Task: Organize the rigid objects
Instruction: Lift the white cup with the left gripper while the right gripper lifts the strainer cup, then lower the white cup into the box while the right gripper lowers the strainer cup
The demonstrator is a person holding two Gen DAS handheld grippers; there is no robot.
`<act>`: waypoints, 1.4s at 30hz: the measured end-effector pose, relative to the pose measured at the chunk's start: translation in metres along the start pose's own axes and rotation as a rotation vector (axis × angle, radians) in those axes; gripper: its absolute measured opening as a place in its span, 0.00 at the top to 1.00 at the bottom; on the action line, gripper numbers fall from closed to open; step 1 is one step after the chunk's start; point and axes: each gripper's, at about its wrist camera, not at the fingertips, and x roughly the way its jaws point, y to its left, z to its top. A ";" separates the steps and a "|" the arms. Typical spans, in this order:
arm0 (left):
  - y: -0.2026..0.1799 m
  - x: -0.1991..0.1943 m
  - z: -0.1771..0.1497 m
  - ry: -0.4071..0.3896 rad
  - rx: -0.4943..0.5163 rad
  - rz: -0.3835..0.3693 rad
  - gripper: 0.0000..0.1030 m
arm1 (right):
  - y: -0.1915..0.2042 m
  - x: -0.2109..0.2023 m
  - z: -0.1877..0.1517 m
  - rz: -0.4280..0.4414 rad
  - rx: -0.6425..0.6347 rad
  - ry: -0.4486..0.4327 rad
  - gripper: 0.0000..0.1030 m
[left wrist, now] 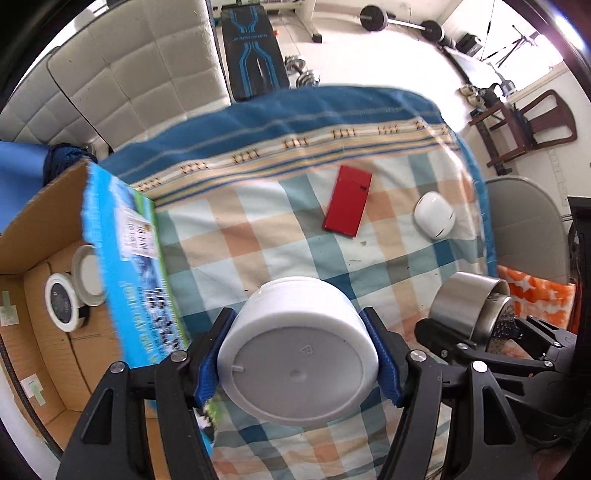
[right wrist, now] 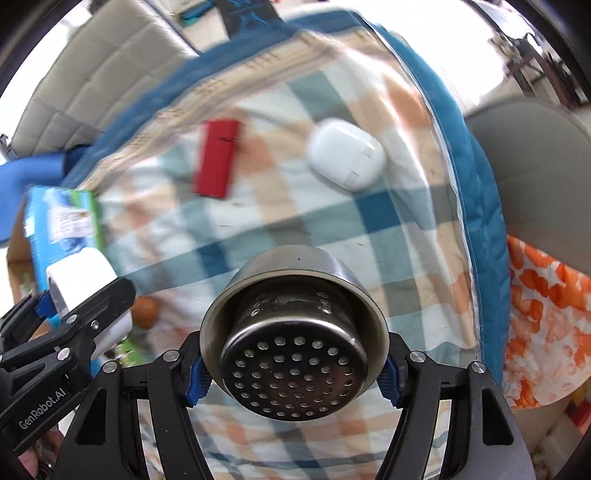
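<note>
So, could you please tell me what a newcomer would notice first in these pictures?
Probably the two held objects: the left tongs grip a white plastic container seen bottom-first, and the right tongs grip a steel strainer cup. Beyond them, a red flat case and a white earbud case lie on the checked cloth, with a cardboard box at its left.

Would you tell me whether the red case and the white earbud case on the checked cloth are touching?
Apart: the left wrist view shows checked cloth between the red case and the white earbud case.

You see a weight bench (left wrist: 255, 55), barbell (left wrist: 400, 22) and dumbbells (left wrist: 303, 72) beyond the checked cloth (left wrist: 280, 236); a wooden chair (left wrist: 532, 127) stands right.
</note>
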 end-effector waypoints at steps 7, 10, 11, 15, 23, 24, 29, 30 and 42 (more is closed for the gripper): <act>0.057 -0.064 -0.023 -0.096 -0.071 -0.003 0.37 | 0.068 -0.041 -0.016 0.053 -0.105 -0.055 0.30; 0.090 -0.080 -0.036 -0.125 -0.113 0.010 0.36 | 0.108 -0.051 -0.024 0.082 -0.156 -0.071 0.30; 0.106 -0.088 -0.042 -0.133 -0.133 0.013 0.36 | 0.121 -0.051 -0.028 0.092 -0.174 -0.070 0.30; 0.159 -0.095 -0.059 -0.149 -0.194 0.047 0.36 | 0.182 -0.042 -0.036 0.128 -0.234 -0.052 0.30; 0.266 -0.072 -0.079 -0.084 -0.323 0.086 0.36 | 0.288 0.004 -0.040 0.111 -0.318 0.003 0.30; 0.277 -0.063 -0.079 -0.066 -0.333 0.092 0.36 | 0.297 0.011 -0.039 0.105 -0.318 0.010 0.30; 0.311 -0.017 -0.072 0.017 -0.368 0.098 0.36 | 0.317 0.058 -0.028 0.040 -0.310 0.050 0.30; 0.315 -0.004 -0.068 0.046 -0.362 0.101 0.36 | 0.318 0.069 -0.026 0.024 -0.304 0.063 0.30; 0.320 0.059 -0.045 0.139 -0.341 0.112 0.36 | 0.320 0.119 -0.011 -0.059 -0.272 0.108 0.30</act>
